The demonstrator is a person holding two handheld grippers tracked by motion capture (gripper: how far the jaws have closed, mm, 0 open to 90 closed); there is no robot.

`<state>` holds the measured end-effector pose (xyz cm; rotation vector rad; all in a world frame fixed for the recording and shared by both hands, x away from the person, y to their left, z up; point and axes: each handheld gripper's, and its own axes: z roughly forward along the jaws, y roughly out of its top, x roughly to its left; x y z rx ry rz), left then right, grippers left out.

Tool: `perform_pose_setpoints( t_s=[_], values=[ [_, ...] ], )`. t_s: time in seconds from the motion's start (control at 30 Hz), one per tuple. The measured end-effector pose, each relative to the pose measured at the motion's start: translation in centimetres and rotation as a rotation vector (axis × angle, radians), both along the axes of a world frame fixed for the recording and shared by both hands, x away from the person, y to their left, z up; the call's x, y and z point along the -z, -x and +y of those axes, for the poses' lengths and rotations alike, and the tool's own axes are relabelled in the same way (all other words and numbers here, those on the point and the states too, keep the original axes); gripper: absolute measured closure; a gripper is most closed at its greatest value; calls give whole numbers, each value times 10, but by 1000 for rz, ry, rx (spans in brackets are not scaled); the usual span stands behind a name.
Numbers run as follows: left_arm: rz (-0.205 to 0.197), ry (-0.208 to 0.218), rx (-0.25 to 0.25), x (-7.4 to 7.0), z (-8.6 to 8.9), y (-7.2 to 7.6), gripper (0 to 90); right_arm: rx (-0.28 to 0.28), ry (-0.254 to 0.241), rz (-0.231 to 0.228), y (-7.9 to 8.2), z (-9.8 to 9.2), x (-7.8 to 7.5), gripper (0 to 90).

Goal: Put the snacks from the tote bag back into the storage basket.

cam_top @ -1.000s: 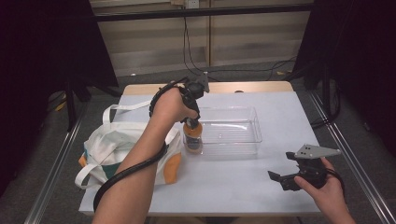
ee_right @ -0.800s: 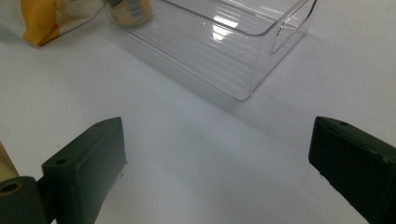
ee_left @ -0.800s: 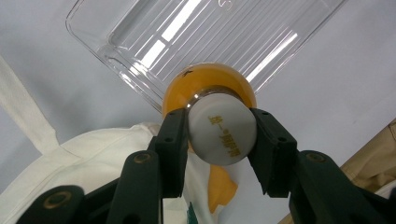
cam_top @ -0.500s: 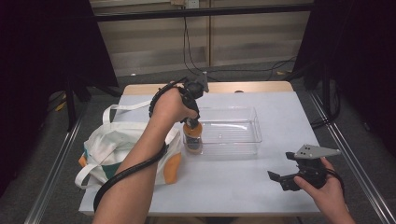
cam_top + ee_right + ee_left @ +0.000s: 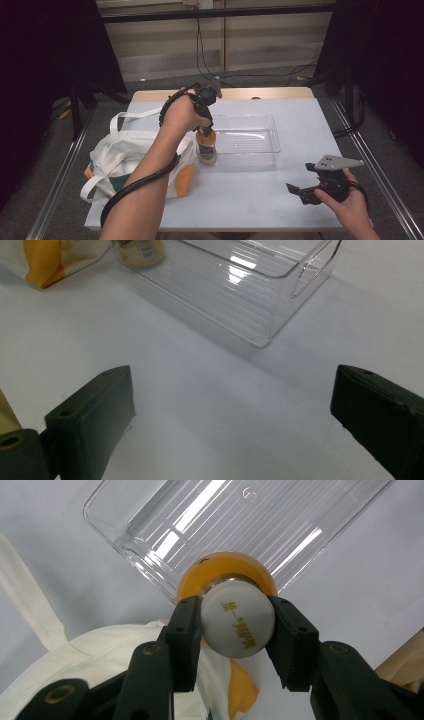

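Bottle [image 5: 206, 145] is sitting upright at the left end of the clear tray [image 5: 260, 145], right at the tray's left wall — whether inside or just over the rim, cannot tell. Left gripper [image 5: 235, 625] is clamping its white cap [image 5: 237, 622] from above, jaws pressing on both sides. White tote bag [image 5: 132, 160] with orange patches is lying just left of the bottle on the table [image 5: 250, 195], its handles spreading toward the far-left; the bag is crowding the bottle's left side, and the person's left forearm is crossing over it. Bottle is showing an orange body, a rounded orange shoulder, gold lettering on the cap and a label low down — unreadable. In the right gripper view the bottle's lower part [image 5: 140, 252] is showing through the tray's ribbed wall [image 5: 240, 295]. Right gripper [image 5: 312, 192] is resting near the table's near-right edge, well apart from the tray, jaws wide apart with nothing between them.
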<state>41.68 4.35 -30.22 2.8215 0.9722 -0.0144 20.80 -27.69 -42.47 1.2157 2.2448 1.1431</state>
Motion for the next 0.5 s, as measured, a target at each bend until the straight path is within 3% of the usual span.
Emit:
perform_pose_setpoints(
  t_s=[0.5],
  values=[
    [-5,36,-5,6,4,-2,530,-5,1,8,0,0,1,38]
  ],
)
